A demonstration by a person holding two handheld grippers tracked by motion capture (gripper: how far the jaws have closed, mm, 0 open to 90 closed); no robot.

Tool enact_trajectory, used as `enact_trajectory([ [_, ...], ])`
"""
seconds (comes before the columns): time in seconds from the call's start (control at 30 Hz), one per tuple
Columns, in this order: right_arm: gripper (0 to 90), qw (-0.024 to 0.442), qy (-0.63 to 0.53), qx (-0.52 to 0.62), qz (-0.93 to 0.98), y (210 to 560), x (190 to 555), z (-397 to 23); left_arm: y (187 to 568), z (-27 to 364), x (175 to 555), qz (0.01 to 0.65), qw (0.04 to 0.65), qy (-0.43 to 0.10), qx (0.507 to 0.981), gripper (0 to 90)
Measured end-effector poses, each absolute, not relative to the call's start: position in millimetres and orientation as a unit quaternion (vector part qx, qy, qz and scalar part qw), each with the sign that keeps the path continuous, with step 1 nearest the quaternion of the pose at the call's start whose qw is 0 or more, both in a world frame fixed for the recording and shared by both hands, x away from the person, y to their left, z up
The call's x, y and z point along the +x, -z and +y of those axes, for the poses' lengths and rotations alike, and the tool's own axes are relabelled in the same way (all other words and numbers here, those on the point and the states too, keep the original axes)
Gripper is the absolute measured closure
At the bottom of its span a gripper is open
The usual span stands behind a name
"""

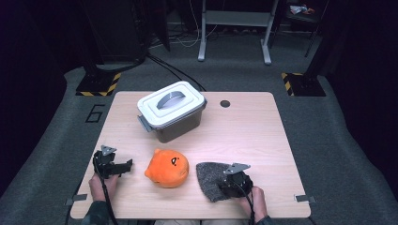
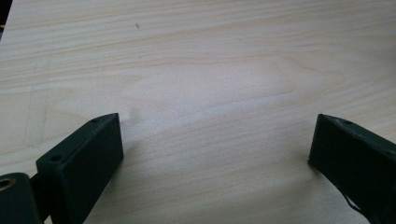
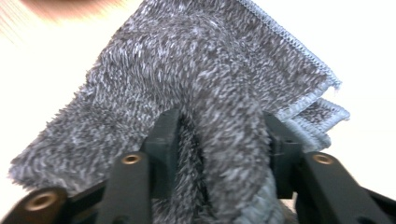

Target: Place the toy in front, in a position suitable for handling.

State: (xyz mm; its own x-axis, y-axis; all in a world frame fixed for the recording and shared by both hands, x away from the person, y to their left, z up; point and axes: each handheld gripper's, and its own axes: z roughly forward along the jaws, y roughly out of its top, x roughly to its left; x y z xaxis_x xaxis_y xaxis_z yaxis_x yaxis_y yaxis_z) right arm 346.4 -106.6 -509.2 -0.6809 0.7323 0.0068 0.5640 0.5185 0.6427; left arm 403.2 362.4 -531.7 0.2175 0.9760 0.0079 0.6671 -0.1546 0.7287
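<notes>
right tool (image 1: 224, 186) sits at the near right of the wooden surface (image 1: 253, 136), held from below by the person's right hand (image 1: 256, 199). its jaws are pinched on a raised fold of the grey fuzzy cloth (image 1: 210, 179); in the right gripper view the fold of cloth (image 3: 224, 135) bulges up between the two black jaws, with pile pressed against both inner faces. the stitched hem of the cloth runs along its far edge in that view, and a second layer peeks out beneath it, so the cloth is folded or doubled. the rest of the cloth lies flat on the surface, spreading away from the tool toward the middle.

left tool (image 1: 123, 165) rests at the near left of the surface, gripped by the left hand (image 1: 101, 185), pointing toward the centre. in the left gripper view its jaws stand spread wide with bare wood grain between them, nothing held.

orange plush toy (image 1: 167, 168) lies between the two tools, just beside the cloth's left edge; cannot tell whether they touch.

grey storage box (image 1: 176, 123) with a white lid (image 1: 172, 104) and grey handle stands farther back, left of centre, lid on, well apart from both tools.
</notes>
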Motion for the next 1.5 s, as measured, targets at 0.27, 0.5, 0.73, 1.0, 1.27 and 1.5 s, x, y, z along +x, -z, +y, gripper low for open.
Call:
enact_trajectory([
  [0.27, 67.4, 0.131, -0.326, 0.377, 0.857, 509, 346, -109, 532, 362, 403, 0.573, 0.308, -0.253, 0.716, 2.6],
  [0.5, 69.9, 0.138, -0.334, 0.381, 0.851, 506, 343, -110, 532, 362, 403, 0.573, 0.308, -0.252, 0.716, 2.7],
  [0.73, 70.3, 0.150, -0.343, 0.378, 0.847, 496, 341, -117, 531, 363, 403, 0.573, 0.307, -0.250, 0.718, 2.7],
  [1.0, 70.2, 0.161, -0.355, 0.393, 0.833, 482, 341, -130, 532, 362, 403, 0.572, 0.307, -0.250, 0.718, 2.7],
  [1.27, 70.2, 0.181, -0.360, 0.407, 0.820, 469, 345, -147, 532, 362, 403, 0.573, 0.308, -0.253, 0.716, 2.7],
  [1.5, 70.1, 0.202, -0.362, 0.425, 0.805, 460, 349, -166, 532, 363, 403, 0.572, 0.307, -0.250, 0.718, 2.7],
])
